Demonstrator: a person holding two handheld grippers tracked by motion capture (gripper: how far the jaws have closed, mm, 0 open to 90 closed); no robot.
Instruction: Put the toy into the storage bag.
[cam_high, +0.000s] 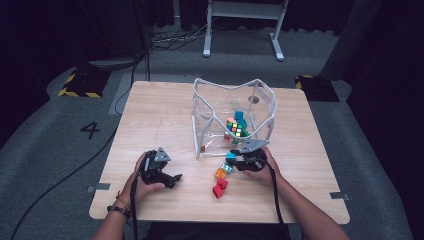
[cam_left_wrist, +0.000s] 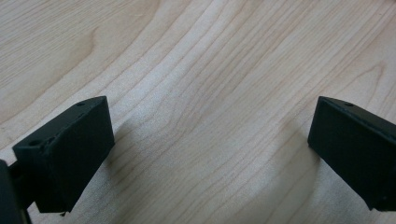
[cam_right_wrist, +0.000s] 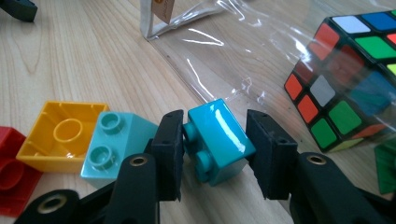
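My right gripper (cam_right_wrist: 215, 149) is shut on a glossy teal brick (cam_right_wrist: 219, 140), its pads against the studded side and the opposite face. This happens just in front of a clear plastic bag (cam_high: 205, 107) at the table's middle. In the high view that gripper (cam_high: 233, 160) points left with the teal brick (cam_high: 230, 156) at its tips. A pale mint brick (cam_right_wrist: 114, 140), an upturned orange brick (cam_right_wrist: 65, 135) and a red brick (cam_right_wrist: 9, 172) lie in a row beside it. My left gripper (cam_high: 172, 179) rests open on bare wood at the near left, its fingers (cam_left_wrist: 65, 154) wide apart.
A Rubik's cube (cam_right_wrist: 345, 79) sits inside the bag, close to my right gripper, with more teal and green blocks (cam_high: 240, 117) behind it. The wooden table (cam_high: 160, 115) ends just behind both hands. A desk frame (cam_high: 245, 20) stands on the floor beyond.
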